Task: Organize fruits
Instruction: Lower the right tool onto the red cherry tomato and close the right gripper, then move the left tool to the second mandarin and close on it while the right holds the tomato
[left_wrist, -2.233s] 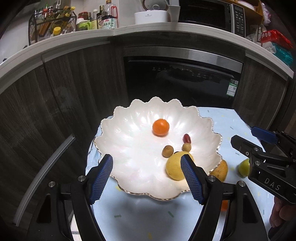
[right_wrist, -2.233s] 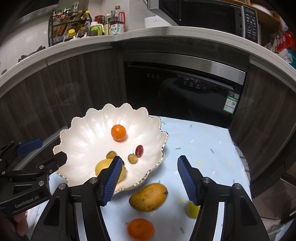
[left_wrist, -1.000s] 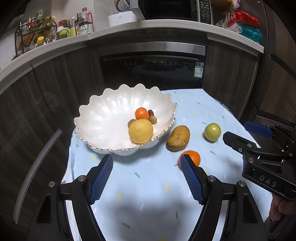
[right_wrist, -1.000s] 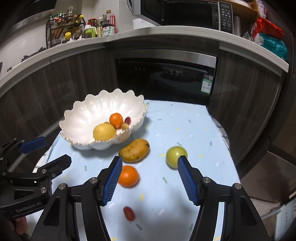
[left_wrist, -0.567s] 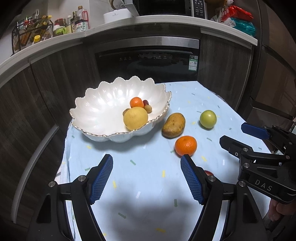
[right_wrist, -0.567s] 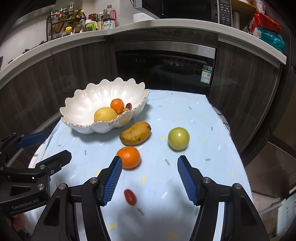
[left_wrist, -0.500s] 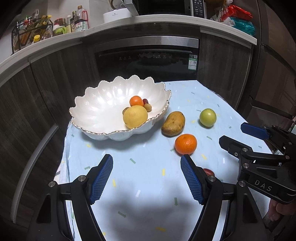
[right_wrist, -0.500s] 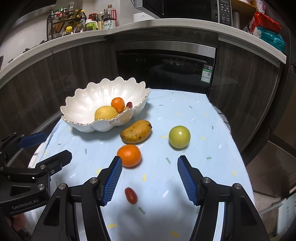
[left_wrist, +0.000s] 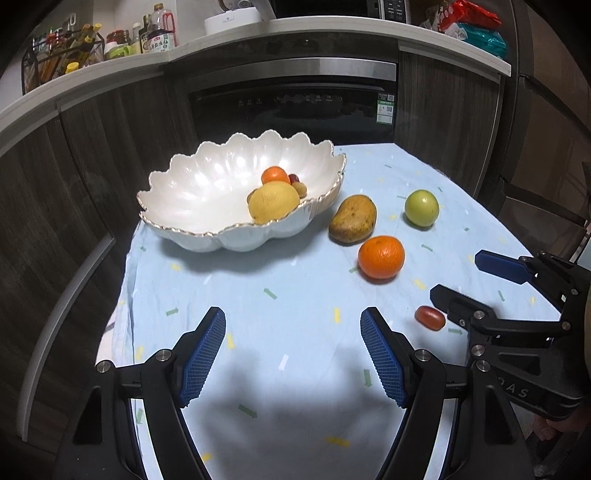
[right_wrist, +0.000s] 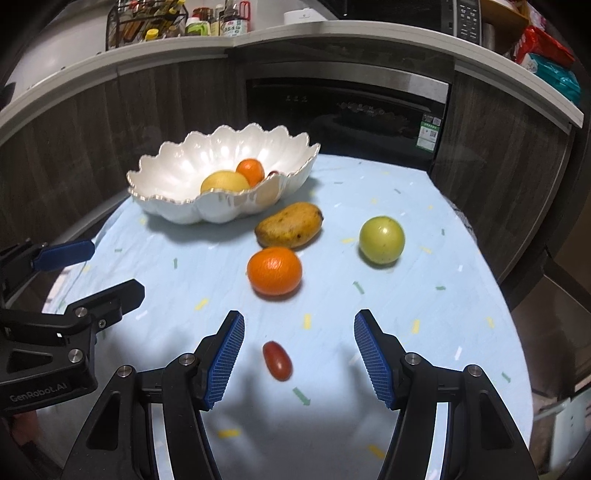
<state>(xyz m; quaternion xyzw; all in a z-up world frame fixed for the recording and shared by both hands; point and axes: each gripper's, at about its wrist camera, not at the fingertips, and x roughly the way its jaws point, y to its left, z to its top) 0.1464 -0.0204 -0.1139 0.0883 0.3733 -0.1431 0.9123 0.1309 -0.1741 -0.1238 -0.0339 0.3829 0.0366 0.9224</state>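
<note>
The wide white scalloped ceramic bowl with a gilt rim stands toward the far left of the counter, which is covered by a pale blue cloth with small confetti marks, and it already holds part of the fruit: a large round yellow citrus, a small orange mandarin behind it, and a few small brown and dark red fruits tucked at their side, too small to name. By that measure the sorting looks roughly half done. Four pieces lie loose on the cloth outside the bowl: a speckled yellow-brown mango just beside the bowl's near right edge, a bigger orange mandarin near the mango, a round green apple-like fruit well apart to the right, and a small oval dark red fruit, perhaps a date or cherry tomato. The right tool hovers with its blue-padded jaws spread wide and empty, the little red fruit lying between them but untouched, so it seems the likely next pick. The left tool is likewise wide and empty above bare cloth.
</note>
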